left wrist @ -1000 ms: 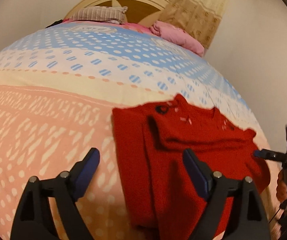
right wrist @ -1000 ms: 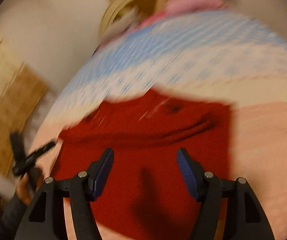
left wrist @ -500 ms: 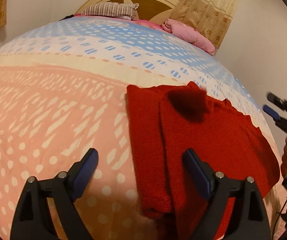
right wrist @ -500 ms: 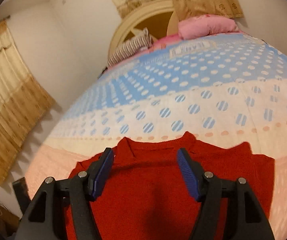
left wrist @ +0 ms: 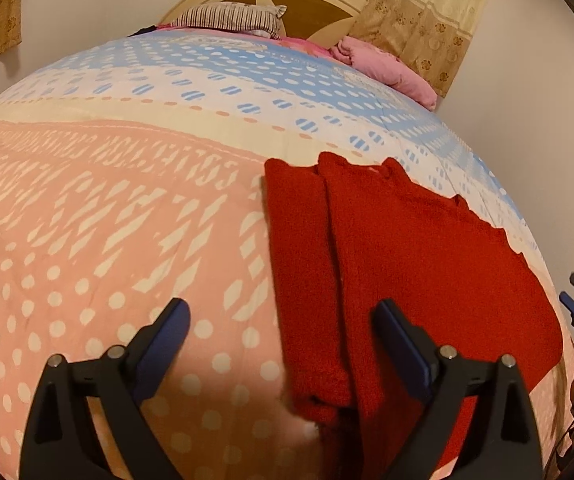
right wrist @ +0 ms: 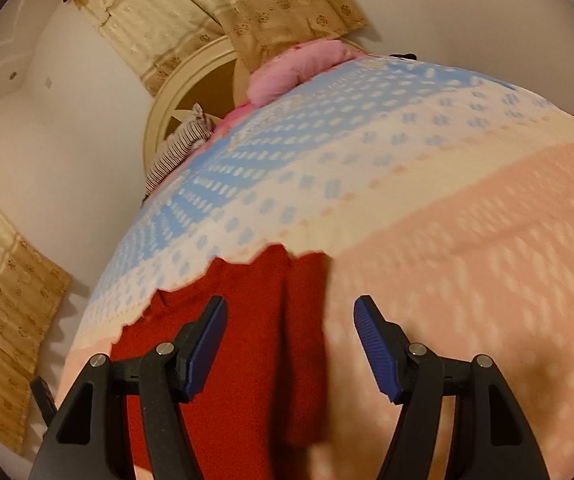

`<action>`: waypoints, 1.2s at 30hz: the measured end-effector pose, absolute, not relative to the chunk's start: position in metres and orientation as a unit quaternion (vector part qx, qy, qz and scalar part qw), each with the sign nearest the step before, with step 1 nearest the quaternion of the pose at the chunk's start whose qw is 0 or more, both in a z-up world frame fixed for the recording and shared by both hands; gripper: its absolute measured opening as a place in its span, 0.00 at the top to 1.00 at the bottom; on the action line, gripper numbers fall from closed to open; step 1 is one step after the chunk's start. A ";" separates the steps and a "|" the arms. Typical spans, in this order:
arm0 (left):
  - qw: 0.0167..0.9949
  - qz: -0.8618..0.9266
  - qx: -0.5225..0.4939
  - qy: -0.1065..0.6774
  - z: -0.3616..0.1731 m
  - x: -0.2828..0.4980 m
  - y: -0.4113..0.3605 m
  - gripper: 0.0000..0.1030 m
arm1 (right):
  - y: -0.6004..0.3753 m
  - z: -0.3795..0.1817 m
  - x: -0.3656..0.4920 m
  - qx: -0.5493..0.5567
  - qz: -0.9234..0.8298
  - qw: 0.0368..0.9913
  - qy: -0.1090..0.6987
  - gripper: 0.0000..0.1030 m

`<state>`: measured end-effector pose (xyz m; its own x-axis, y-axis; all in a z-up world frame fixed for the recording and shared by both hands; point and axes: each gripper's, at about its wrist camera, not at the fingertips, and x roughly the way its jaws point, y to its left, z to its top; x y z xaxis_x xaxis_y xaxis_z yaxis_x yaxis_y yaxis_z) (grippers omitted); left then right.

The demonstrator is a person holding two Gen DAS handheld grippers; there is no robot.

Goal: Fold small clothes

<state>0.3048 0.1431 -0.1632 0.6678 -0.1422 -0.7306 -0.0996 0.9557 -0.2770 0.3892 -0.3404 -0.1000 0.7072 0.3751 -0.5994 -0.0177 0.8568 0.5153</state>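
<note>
Folded red knitted garment [left wrist: 407, 264] lay on the pastel dotted bedspread [left wrist: 127, 220], left claw [left wrist: 283, 336] and right claw [right wrist: 290, 334] both gaped apart, holding nothing

My grippers: black frames, blue pads [left wrist: 167, 328]. Garment [left wrist: 407, 264]: plain red. Bedspread [left wrist: 107, 220]: peach, cream and blue bands, white dots and dashes. 2 pillows: striped [left wrist: 231, 16], pink [left wrist: 387, 68]. Curtain [left wrist: 419, 12]: beige, floral.

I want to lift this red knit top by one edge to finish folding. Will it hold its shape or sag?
The red knit top will likely sag: it lies limp, following the bedspread. Its folded strip along one side looks thick and fuzzy, so the layers probably cling rather than slide. Lifted by one edge, the fold may fall open; both open grippers, left and right, could each take a corner.
</note>
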 end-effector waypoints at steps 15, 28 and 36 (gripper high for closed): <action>0.899 0.010 -0.116 0.423 -0.167 0.289 0.139 0.02 | -0.252 -0.133 0.336 0.046 0.141 0.886 0.440 0.42; 0.898 0.006 -0.132 0.419 -0.167 0.286 0.143 0.00 | -0.226 -0.137 0.348 0.071 0.182 0.887 0.419 0.42; 0.898 0.005 -0.134 0.418 -0.168 0.286 0.141 0.00 | -0.260 -0.130 0.303 0.030 0.094 0.904 0.415 0.41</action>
<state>0.2864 0.1414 -0.1676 0.6501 -0.1030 -0.7528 -0.1208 0.9641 -0.2363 0.3029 -0.2599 -0.1300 0.6374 0.1943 -0.7456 -0.1447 0.9807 0.1318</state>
